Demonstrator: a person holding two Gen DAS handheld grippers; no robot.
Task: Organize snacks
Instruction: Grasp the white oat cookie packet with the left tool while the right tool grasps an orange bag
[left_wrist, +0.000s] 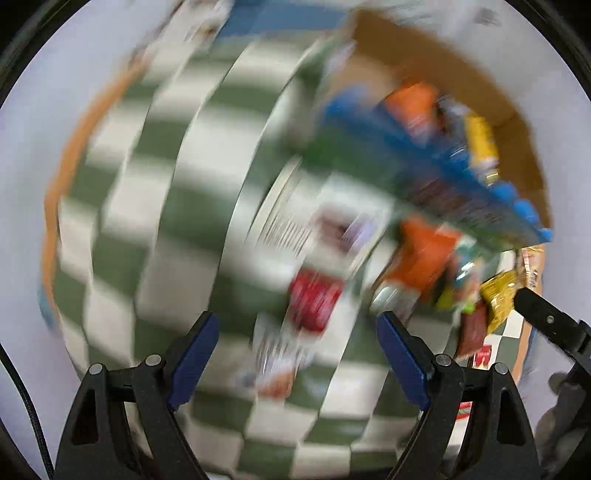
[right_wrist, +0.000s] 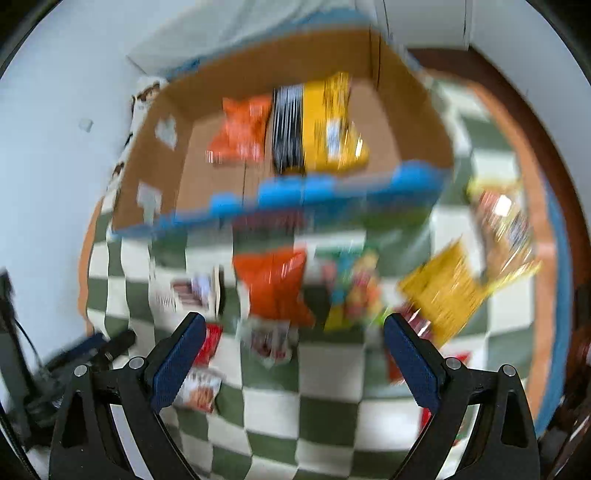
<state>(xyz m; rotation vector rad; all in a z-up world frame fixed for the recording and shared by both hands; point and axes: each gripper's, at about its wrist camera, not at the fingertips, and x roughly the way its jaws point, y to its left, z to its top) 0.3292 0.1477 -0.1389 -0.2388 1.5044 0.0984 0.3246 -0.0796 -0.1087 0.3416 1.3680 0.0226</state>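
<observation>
Both the left gripper (left_wrist: 297, 354) and the right gripper (right_wrist: 295, 356) are hanging with jaws apart and empty over a green-checked cloth (right_wrist: 325, 413), where blurred snack packets (right_wrist: 273, 284) are lying beside a cardboard box (right_wrist: 229, 77) holding an orange bag (right_wrist: 242, 129) and a yellow bag (right_wrist: 330, 122).

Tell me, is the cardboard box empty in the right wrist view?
No, the cardboard box already holds an orange bag and a yellow bag side by side.
</observation>
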